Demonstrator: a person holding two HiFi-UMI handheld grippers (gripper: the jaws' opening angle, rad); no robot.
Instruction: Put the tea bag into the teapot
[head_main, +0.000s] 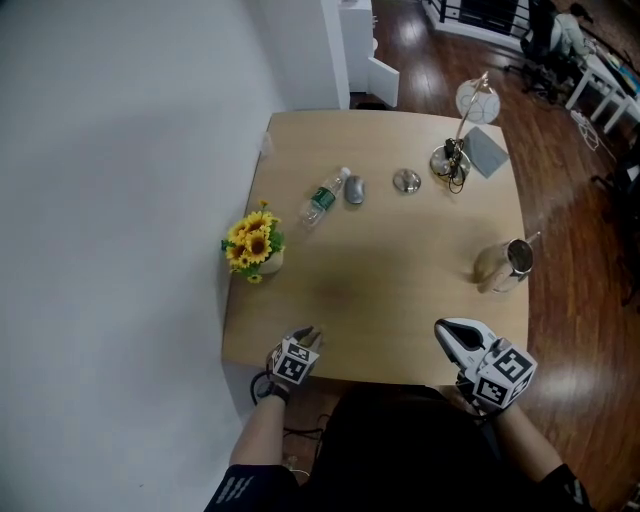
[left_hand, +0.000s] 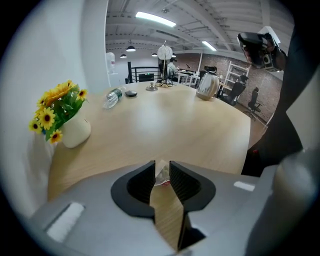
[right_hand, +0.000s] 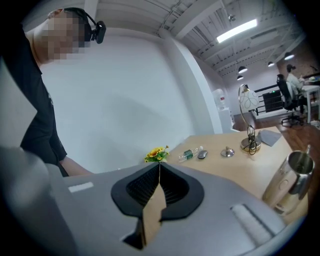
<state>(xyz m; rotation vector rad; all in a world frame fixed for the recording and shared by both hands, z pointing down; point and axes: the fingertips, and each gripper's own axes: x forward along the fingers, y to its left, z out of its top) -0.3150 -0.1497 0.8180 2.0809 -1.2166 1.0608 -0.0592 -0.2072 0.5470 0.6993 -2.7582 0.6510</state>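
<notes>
A small pale tea bag sits between the jaws of my left gripper, which is shut on it at the table's near left edge. The metal teapot stands near the table's right edge, its lid off; it also shows far across the table as the teapot and close at the right as the teapot. My right gripper hovers at the near right edge, just short of the teapot. Its jaws meet at the tips, so the right gripper is shut with nothing in it.
A white vase of sunflowers stands at the table's left edge by the wall. A water bottle, a grey mouse, a small metal lid, a desk lamp and a grey pad lie towards the far side.
</notes>
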